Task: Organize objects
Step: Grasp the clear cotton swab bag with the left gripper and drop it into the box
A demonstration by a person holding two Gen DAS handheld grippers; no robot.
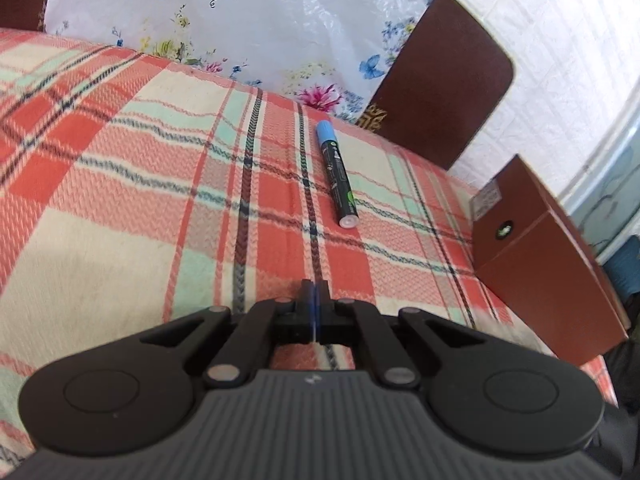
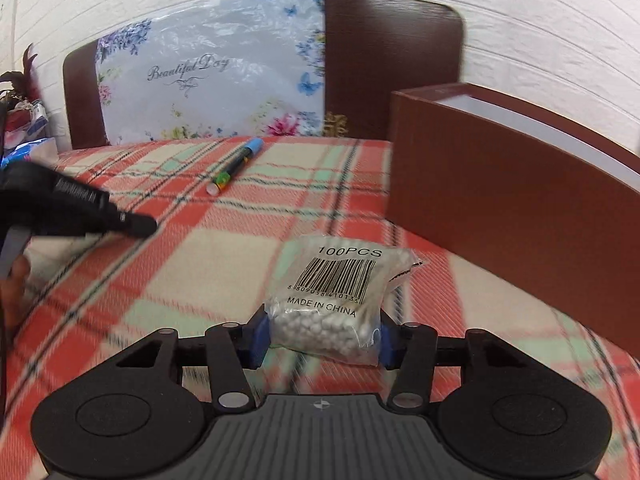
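In the left wrist view the left gripper point(image 1: 315, 290) hovers with jaws pressed together, empty, over the plaid blanket point(image 1: 120, 184), the blue-capped marker point(image 1: 337, 174) lying farther off and the brown box point(image 1: 536, 256) at right, while in the right wrist view the right gripper point(image 2: 325, 338) pinches the near end of a bag of white beads point(image 2: 340, 292) left of that box point(image 2: 500, 200).

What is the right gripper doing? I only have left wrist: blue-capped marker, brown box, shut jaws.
Observer: The right gripper is clamped on a clear packet printed 100PCS, with what look like white cotton swab tips inside.
Operator: Is the box lidded?
Observer: No. From the right wrist, the brown box is open on top, and a white lining shows inside.
Operator: Anything between packet and box?
Observer: Only bare plaid blanket. The box stands to the right of the packet and beyond it.
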